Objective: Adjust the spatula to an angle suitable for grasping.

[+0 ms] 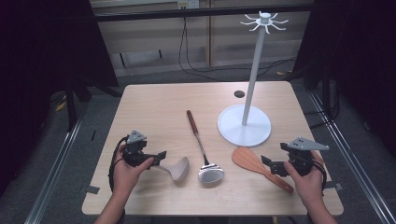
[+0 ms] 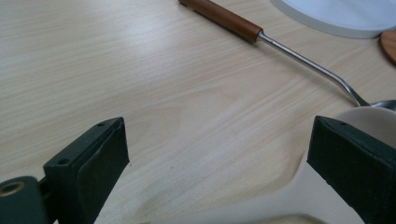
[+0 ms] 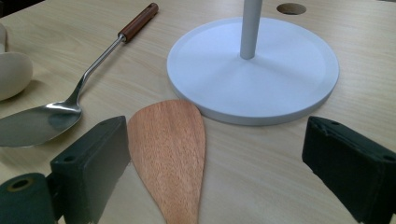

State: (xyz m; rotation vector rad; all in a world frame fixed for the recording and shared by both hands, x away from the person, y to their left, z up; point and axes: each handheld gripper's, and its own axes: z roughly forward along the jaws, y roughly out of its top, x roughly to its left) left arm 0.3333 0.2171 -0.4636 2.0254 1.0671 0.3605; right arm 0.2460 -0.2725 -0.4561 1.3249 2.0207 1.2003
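1. The cream-coloured plastic ladle point(image 1: 176, 167) lies at lower centre-left of the high view, its rounded bowl towards frame centre and its pale matte handle running left into the left claw point(image 1: 159, 157). In the left gripper view that handle point(image 2: 261, 205) sweeps up from the bottom edge between the 2 jaws, which stand wide apart and grip nothing; it runs close along the right-hand jaw, though I cannot tell whether they touch.
2. The flat reddish-brown wooden spatula point(image 1: 259, 166) lies at lower centre-right of the high view, blade up-left, handle down-right. In the right gripper view its grained blade point(image 3: 170, 154) sits between the jaws of the right claw point(image 1: 269, 164), just beside the left-hand one; these jaws are also spread wide and hold nothing.
3. Between the 2 utensils lies a steel skimmer with a brown wooden handle point(image 1: 201, 148), its shiny bowl just beside the ladle's bowl, handle pointing up the frame.
4. A white metal utensil stand with a round base, tall pole and hooked crown point(image 1: 250, 84) rises in the upper right; its base lies just beyond the spatula's blade.
5. Everything rests on the light wooden bench point(image 1: 154, 107), which has a round dark hole point(image 1: 239, 94) near its far edge.
6. No writing or brand marks can be read.
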